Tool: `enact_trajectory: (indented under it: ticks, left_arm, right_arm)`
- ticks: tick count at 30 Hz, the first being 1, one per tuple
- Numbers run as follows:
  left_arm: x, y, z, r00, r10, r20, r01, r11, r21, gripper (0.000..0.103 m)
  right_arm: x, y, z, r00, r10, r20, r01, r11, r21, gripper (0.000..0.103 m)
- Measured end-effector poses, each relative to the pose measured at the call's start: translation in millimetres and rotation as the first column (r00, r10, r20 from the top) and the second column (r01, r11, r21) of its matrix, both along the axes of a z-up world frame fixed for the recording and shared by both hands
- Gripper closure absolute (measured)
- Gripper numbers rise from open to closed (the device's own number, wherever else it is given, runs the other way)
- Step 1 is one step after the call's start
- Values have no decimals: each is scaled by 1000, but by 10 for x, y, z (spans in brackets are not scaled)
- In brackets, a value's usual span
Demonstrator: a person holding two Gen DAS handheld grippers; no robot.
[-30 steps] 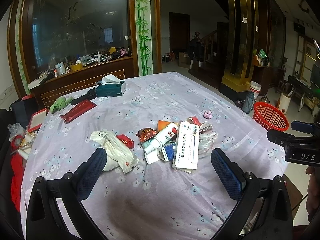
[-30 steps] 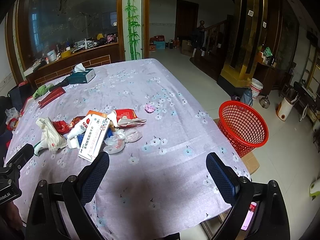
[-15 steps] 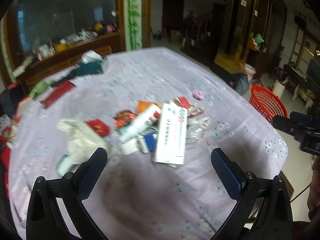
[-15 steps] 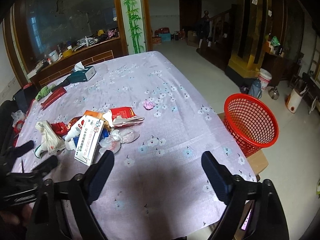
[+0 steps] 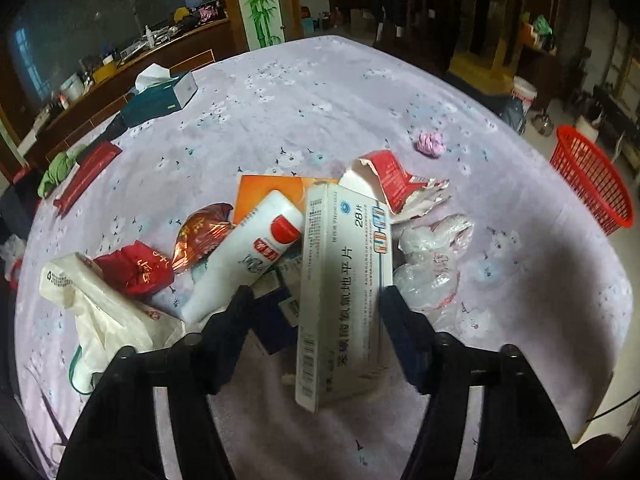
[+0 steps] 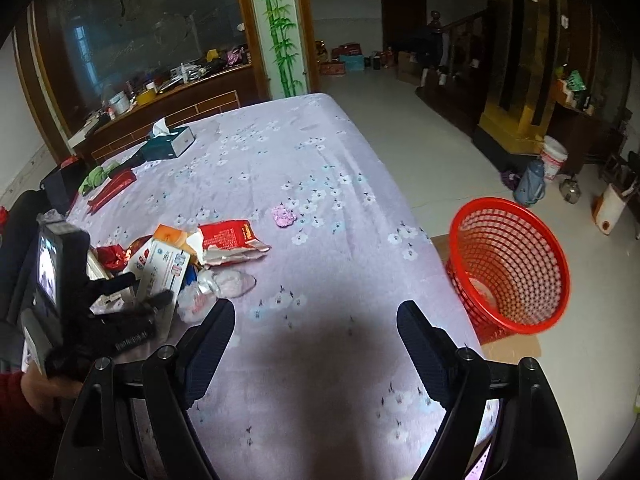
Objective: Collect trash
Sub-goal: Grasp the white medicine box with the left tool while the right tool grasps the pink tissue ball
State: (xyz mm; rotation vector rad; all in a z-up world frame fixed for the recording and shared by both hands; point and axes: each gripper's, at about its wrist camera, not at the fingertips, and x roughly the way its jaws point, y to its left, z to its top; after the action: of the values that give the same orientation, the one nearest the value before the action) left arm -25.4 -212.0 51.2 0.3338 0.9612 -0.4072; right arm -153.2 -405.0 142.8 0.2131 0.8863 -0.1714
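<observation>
White cardboard medicine box (image 5: 344, 292) sits between the left gripper (image 5: 316, 304) fingers, spread, right finger touching. Right gripper (image 6: 316, 320) hovers spread over the near table (image 6: 340, 240).

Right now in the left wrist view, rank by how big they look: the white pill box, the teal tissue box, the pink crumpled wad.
1. Pill box, though nearest the camera.
2. Tissue box.
3. Pink wad.
</observation>
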Motion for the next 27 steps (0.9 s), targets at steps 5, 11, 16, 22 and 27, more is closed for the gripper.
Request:
enact_trajectory:
  ticks: [5,11,16,22,27]
  left_arm:
    - [-33,-89,-32,999,-11,50,9,999,33,35]
    - [-31,-98,77,996,-7,83,8,1000,-8,84]
    - [-87,134,170,999,35,22,-32,991,-130,84]
    - [-227,396,152,997,63,-52,-72,976,-208,84]
    - [-339,447,97,993,72,-91,-90,972,-219,83]
  right_arm:
    - [388,-97,-79,998,62,-25,-60,996,63,24]
    - [1016,-166,-385,990,119,-78,-111,989,102,52]
    - [1428,-127,-627,981,152,-119,-140,985,104,55]
    - [1687,-69,-726,974,193,-122,-180,978,109,55]
    - [1862,-93,-819,970,202,-134,-189,977,103,54]
